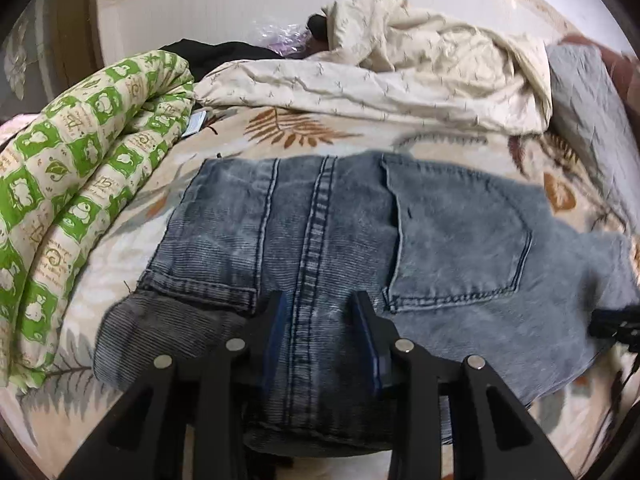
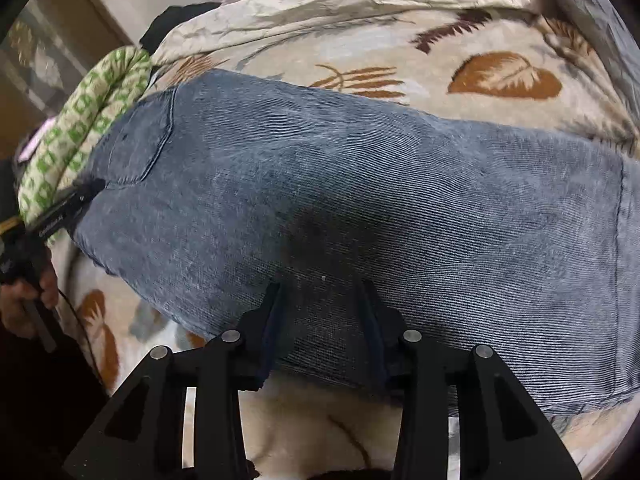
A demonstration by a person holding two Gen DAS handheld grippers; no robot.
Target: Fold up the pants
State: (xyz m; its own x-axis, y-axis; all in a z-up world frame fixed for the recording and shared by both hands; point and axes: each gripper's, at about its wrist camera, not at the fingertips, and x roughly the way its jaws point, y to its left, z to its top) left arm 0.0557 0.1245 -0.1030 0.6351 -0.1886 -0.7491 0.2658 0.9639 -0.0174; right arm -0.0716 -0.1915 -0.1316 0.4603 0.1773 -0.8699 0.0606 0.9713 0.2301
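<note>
Blue-grey jeans (image 1: 440, 220) lie flat on the bed, seat side up with both back pockets showing. My left gripper (image 1: 319, 304) sits low over the centre seam near the waistband. Its jaws stand apart with flat denim between them and nothing pinched. In the right wrist view the legs of the jeans (image 2: 360, 184) stretch to the right. My right gripper (image 2: 321, 294) hovers open over their near edge. The left gripper (image 2: 94, 186) shows at the far left by a pocket, held by a hand (image 2: 28, 300). Part of the right gripper (image 1: 612, 320) shows at the right edge.
The jeans rest on a cream blanket (image 1: 300, 128) with a leaf print. A rolled green-and-cream quilt (image 1: 80, 168) lies along the left. A crumpled cream duvet (image 1: 400, 72) and a black garment (image 1: 216, 54) lie behind, a grey pillow (image 1: 588, 112) at right.
</note>
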